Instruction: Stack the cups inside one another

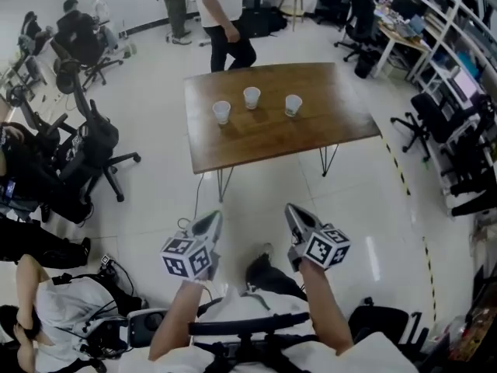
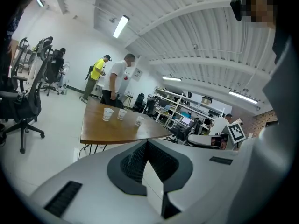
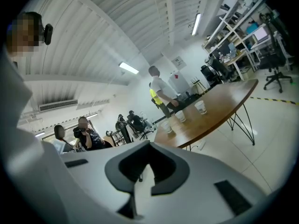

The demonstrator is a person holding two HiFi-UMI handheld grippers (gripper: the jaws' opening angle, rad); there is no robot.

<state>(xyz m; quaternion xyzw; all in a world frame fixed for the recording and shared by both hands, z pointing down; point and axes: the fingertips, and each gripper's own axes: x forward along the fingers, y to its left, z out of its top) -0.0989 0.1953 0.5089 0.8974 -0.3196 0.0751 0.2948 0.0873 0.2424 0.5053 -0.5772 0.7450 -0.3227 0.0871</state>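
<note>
I see my grey plastic left gripper and right gripper, jaws closed together on nothing, both well short of the smooth brown wooden table, three white tapered cups upright there, apart, unstacked.

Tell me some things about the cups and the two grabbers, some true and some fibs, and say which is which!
1. Three cups stand on the wooden table. True.
2. The cups are already stacked. False: each stands alone, apart from the others.
3. The left gripper holds a cup. False: it is shut and empty, well short of the table.
4. The right gripper is shut and empty. True.
</note>
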